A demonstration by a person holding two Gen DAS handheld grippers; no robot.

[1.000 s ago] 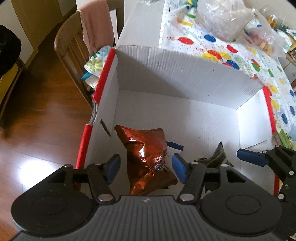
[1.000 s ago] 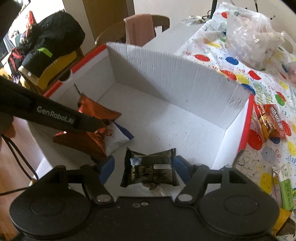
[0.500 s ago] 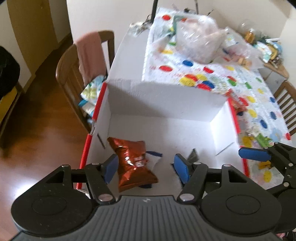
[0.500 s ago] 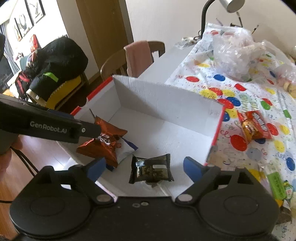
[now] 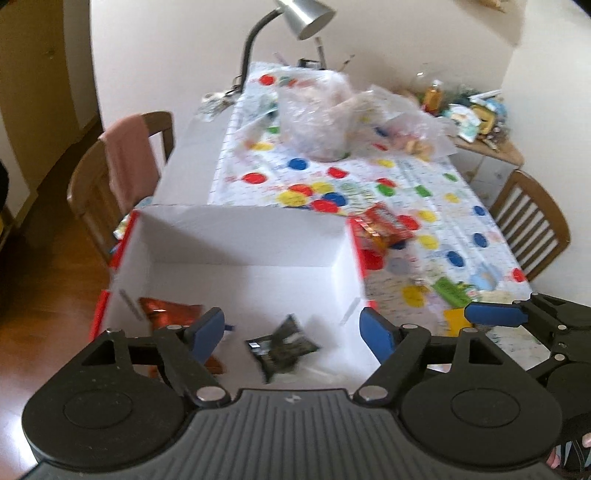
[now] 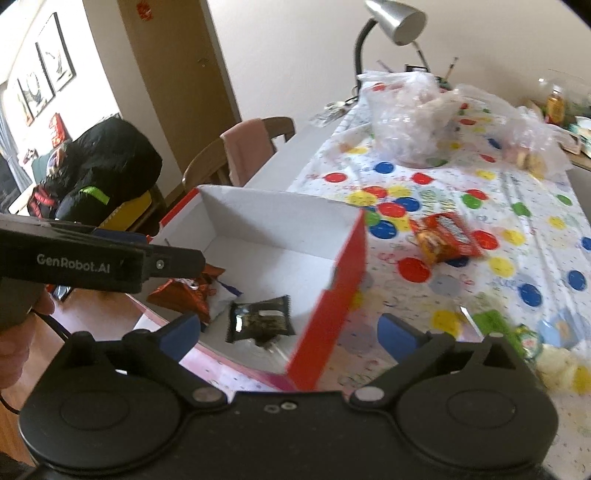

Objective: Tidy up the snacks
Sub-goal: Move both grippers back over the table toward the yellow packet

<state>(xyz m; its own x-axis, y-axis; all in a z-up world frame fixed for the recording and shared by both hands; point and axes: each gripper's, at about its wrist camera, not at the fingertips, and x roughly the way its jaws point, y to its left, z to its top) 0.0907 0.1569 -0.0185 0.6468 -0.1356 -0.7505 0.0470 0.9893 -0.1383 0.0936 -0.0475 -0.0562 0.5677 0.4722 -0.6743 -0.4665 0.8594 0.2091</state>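
Note:
A white cardboard box (image 5: pixel 243 236) with red outer sides (image 6: pixel 343 280) stands at the table's near corner. On its floor lie a dark snack packet (image 5: pixel 282 347) (image 6: pixel 260 319), a copper-red packet (image 5: pixel 166 308) (image 6: pixel 184 291) and a white-and-blue packet (image 6: pixel 221 295). My left gripper (image 5: pixel 291 332) hangs open and empty above the box's near side. My right gripper (image 6: pixel 290 332) is wide open and empty over the box's near right corner. On the cloth to the right lie a red-orange snack pack (image 6: pixel 447 238) (image 5: pixel 382 225) and a green packet (image 6: pixel 491 321).
A dotted tablecloth (image 6: pixel 498 206) covers the table. Clear plastic bags (image 5: pixel 321 114) and a desk lamp (image 5: pixel 306 14) stand at the far end. Wooden chairs sit at the left (image 5: pixel 92 184) and the right (image 5: pixel 528 225). More small snacks (image 6: pixel 554 365) lie near the front right.
The right gripper opened and let go of the dark packet, which now lies in the box. Both grippers rose and pulled back from the box.

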